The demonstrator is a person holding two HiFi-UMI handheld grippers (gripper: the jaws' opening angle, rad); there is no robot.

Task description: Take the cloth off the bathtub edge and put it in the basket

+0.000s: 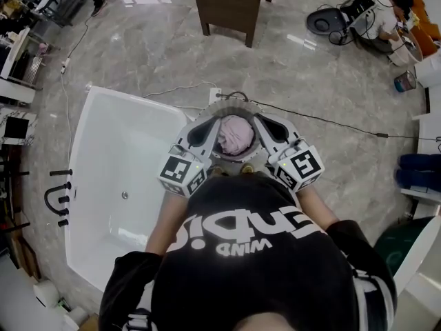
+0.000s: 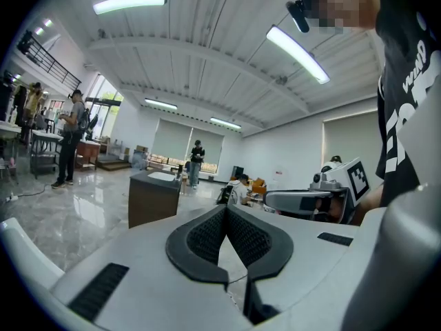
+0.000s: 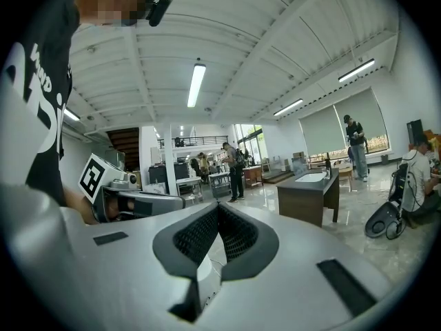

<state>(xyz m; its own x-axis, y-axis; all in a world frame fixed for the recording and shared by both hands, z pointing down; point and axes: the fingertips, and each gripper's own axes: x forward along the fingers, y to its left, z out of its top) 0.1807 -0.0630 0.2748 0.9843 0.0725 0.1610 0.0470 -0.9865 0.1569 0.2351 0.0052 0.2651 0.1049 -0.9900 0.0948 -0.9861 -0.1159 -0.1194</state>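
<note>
Both grippers are tucked close to the person's (image 1: 255,254) chest, pointing forward: left gripper (image 1: 204,127) at 11 o'clock, right gripper (image 1: 271,127) at 1. The jaws on each are pinched together with nothing in them. Between them at 12 sits the basket (image 1: 238,107), with the pink cloth (image 1: 236,135) bunched inside. The bathtub (image 1: 114,150) is off at 9.

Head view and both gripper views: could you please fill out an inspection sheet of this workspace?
Surface: glossy marble floor.
Job's things: pink cloth lies in the basket, beside the white bathtub; no cloth on its visible rim.
Clutter: black tap fitting at the tub's outer side.
Grippers: left tongs shut, empty; right tongs shut, empty; they flank the basket.
Cables: black cable crosses the floor.
Surroundings: dark wooden cabinet; seated person.
</note>
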